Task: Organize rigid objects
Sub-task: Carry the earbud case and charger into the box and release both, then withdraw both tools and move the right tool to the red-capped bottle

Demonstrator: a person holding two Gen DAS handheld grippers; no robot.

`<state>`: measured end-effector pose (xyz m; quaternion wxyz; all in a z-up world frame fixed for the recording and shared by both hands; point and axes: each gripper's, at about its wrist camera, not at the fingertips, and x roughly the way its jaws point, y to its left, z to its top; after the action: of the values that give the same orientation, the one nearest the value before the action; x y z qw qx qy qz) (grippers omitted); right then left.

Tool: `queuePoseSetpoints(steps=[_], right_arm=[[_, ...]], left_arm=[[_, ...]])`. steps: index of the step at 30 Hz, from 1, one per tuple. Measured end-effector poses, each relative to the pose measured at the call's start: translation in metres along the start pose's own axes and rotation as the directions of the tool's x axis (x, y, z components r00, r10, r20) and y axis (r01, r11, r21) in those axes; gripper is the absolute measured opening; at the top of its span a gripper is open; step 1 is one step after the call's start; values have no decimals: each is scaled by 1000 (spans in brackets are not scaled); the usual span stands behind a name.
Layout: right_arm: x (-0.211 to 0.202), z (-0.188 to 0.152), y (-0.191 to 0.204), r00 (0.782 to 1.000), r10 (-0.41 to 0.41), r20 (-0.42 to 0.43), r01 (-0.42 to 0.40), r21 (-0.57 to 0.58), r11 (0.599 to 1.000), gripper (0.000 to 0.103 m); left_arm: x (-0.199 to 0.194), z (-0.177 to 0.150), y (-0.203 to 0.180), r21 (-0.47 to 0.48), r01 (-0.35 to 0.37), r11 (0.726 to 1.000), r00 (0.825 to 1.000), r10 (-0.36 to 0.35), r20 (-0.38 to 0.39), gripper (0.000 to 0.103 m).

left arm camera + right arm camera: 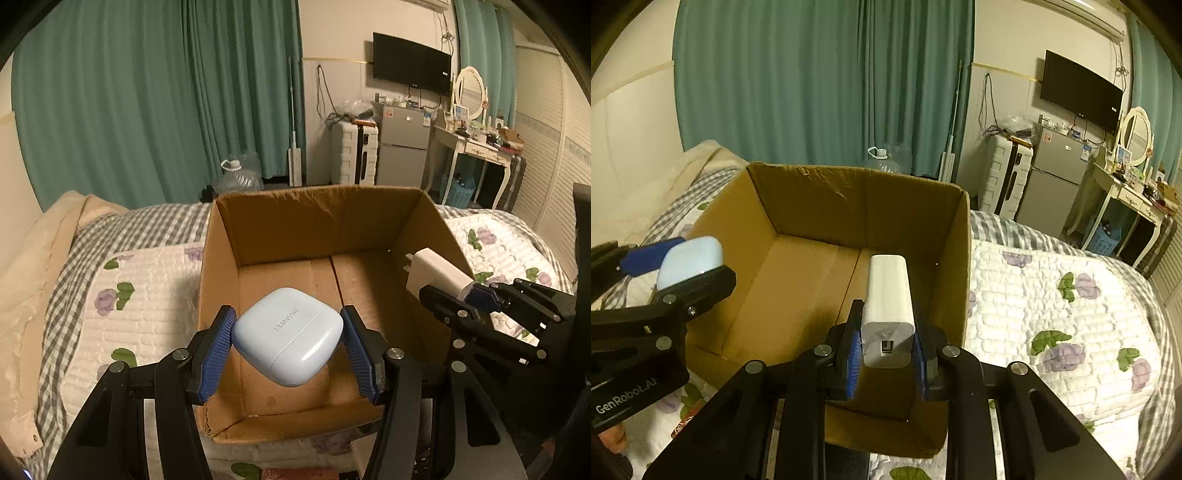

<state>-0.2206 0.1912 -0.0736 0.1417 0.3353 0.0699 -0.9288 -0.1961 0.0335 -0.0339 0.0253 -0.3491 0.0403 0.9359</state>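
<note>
Left wrist view: your left gripper [288, 339] is clamped on the pale blue earbud case [287, 334], both blue pads pressed on its sides, case held above the open cardboard box [317, 221], over its near floor. Your right gripper [476, 295] is at the box's right wall, closed on the white charger [432, 271], prongs pointing into the box.

Right wrist view: your right gripper [886, 347] pinches the white charger [888, 302] tight, held over the box [849, 199] interior near its right wall. Your left gripper [670, 266], holding the earbud case [690, 260], sits at the box's left edge. The box rests on the floral quilt [1052, 306].
</note>
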Motion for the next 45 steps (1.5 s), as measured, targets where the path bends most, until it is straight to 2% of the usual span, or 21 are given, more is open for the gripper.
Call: queuePoseSetpoints(steps=[5,6,7,9,13,16,24,29,30,31,34,40,45], right_arm=[[-7,1,-1,1000,5,11,-5,24,1000,28],[-15,4,-1,1000,-11,27,11,15,1000,32],[-20,6,0,999,-18,37,18,12,1000,40],[-35,9,-3,998,-11,59,10,20,1000,47],[-59,7,-11,998,-34,61,32,41,999,49],[-66,1,-19,998,-51,45,49,54,997,50],[-51,-11,-39,999,-53,7,52,99,994,51],[-43,-15,-42,998,-56,-10,56,100,993,51],[-44,-15,-43,998,-64,-10,64,99,993,54],[-47,-14,-44,997,-73,-6,73,100,992,62],[-59,-11,-45,996,-82,19,80,116,990,73],[-108,-4,-42,994,-86,61,79,108,991,80],[-158,-7,-36,994,-46,101,36,95,995,87]], left_arm=[[-2,-2,1,-4,-12,1000,1000,12,-7,59],[-5,0,1,-4,-12,1000,1000,12,-3,59],[-8,1,0,-3,-11,1000,1000,11,1,59],[-15,5,-1,-2,-12,1000,1000,12,11,59],[-23,12,-7,-4,7,1000,1000,-7,26,59],[-14,13,-12,-12,24,1000,1000,-24,9,59],[31,-2,-23,-23,42,999,996,-44,-73,60],[29,-4,-28,-11,66,998,997,-67,-38,63],[25,-2,-29,-9,61,998,998,-61,-28,65],[22,0,-29,-6,52,999,998,-52,-20,69],[5,7,-29,4,19,1000,1000,-19,13,70],[-51,20,-19,-15,10,1000,997,-8,82,72],[-112,18,-8,-25,-5,1000,990,8,138,73]])
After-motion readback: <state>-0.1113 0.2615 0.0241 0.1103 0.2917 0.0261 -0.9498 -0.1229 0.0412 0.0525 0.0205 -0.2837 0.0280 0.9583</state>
